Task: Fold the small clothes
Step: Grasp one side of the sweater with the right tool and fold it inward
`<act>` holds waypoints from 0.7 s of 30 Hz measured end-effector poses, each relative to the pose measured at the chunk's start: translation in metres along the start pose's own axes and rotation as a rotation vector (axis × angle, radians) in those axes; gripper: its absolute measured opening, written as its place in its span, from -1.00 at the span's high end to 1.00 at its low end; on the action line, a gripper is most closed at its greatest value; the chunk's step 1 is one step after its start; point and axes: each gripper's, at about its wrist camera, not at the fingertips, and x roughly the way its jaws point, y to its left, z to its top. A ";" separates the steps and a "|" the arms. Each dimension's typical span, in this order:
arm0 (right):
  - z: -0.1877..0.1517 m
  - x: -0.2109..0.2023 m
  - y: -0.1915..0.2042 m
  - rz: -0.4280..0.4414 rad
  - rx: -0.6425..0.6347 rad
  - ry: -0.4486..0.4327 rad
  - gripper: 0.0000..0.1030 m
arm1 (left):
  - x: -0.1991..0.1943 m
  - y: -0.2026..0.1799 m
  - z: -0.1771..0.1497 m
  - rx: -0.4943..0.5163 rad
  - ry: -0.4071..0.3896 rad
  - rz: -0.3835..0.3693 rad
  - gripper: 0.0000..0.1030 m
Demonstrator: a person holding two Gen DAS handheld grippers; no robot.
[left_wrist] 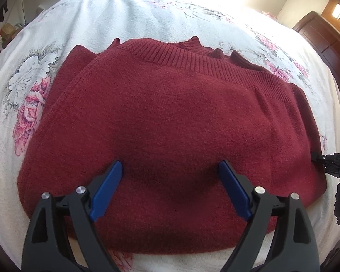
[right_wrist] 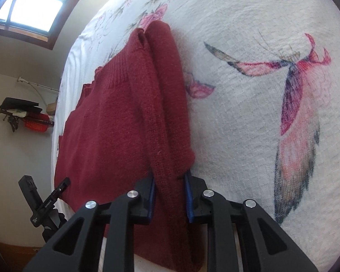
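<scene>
You're pinching the sweater's edge with your right gripper [right_wrist: 170, 181].
Your left gripper [left_wrist: 170, 170] is hovering released, fingers spread, over the folded red sweater [left_wrist: 170, 117] on the bed [left_wrist: 90, 18].

Two wrist views, close over the bed [left_wrist: 83, 22]

Left looked down across the sweater [left_wrist: 170, 117]; right faced along its edge; both shared it.

the folded sweater [left_wrist: 170, 122] lies on the bedspread [left_wrist: 102, 15], with the window [right_wrist: 31, 2] beyond the bed.
</scene>
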 end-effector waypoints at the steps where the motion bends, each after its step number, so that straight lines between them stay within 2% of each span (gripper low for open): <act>1: 0.000 0.001 0.001 -0.003 -0.001 -0.001 0.60 | 0.000 0.000 0.000 -0.001 -0.001 -0.002 -0.69; 8: -0.001 -0.001 0.003 -0.023 0.011 -0.003 0.62 | 0.001 0.001 0.000 -0.008 0.000 -0.015 -0.72; 11: 0.004 -0.007 0.021 -0.051 0.006 -0.001 0.68 | -0.004 0.004 0.001 -0.023 -0.003 -0.035 -0.72; 15: 0.014 -0.028 0.072 -0.022 -0.086 -0.030 0.70 | -0.016 0.011 0.006 -0.067 -0.020 -0.089 -0.71; 18: 0.019 -0.028 0.128 -0.057 -0.214 -0.025 0.70 | -0.026 0.013 0.009 -0.066 -0.044 -0.093 -0.71; 21: 0.018 -0.011 0.179 -0.095 -0.333 0.005 0.70 | -0.032 0.018 0.012 -0.083 -0.057 -0.108 -0.71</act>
